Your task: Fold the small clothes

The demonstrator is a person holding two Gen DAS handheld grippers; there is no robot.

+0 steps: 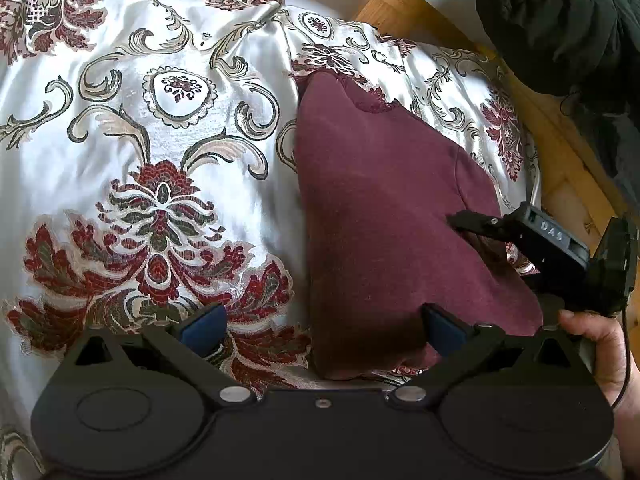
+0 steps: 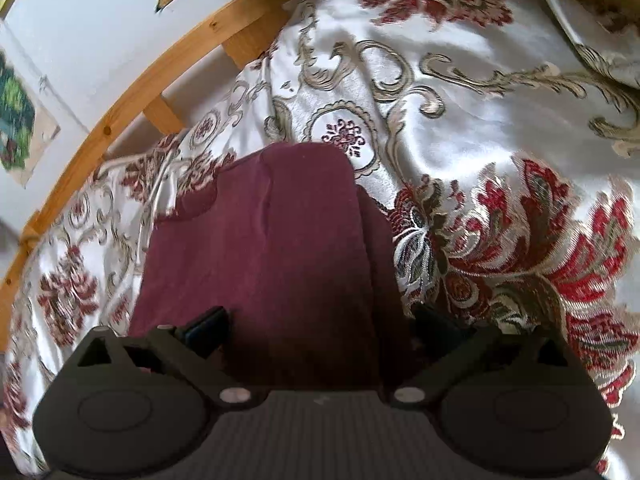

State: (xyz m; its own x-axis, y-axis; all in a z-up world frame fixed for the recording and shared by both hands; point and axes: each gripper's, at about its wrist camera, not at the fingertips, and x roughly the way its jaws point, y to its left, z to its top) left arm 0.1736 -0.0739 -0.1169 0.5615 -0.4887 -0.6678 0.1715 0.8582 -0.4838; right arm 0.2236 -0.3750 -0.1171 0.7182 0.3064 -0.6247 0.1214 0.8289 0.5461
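Note:
A maroon garment [image 1: 380,208] lies flat on the patterned bedspread [image 1: 160,160], its neckline toward the far end. In the right wrist view the same garment [image 2: 272,240] shows one layer folded over another. My left gripper [image 1: 322,328] is open above the garment's near left corner. Its left pad [image 1: 202,326] is over the bedspread and its right one is over the cloth. My right gripper [image 2: 320,324] is also open, low over the garment's near edge, with cloth below the gap. From the left wrist view, one of its black fingers [image 1: 476,222] reaches over the garment's right side.
A wooden bed frame [image 1: 408,4] curves along the far side of the bed [image 2: 160,76]. A black garment [image 1: 560,28] is bunched at the far right. A hand [image 1: 592,340] holds the right gripper's handle. Pictures [image 2: 16,128] hang on the white wall.

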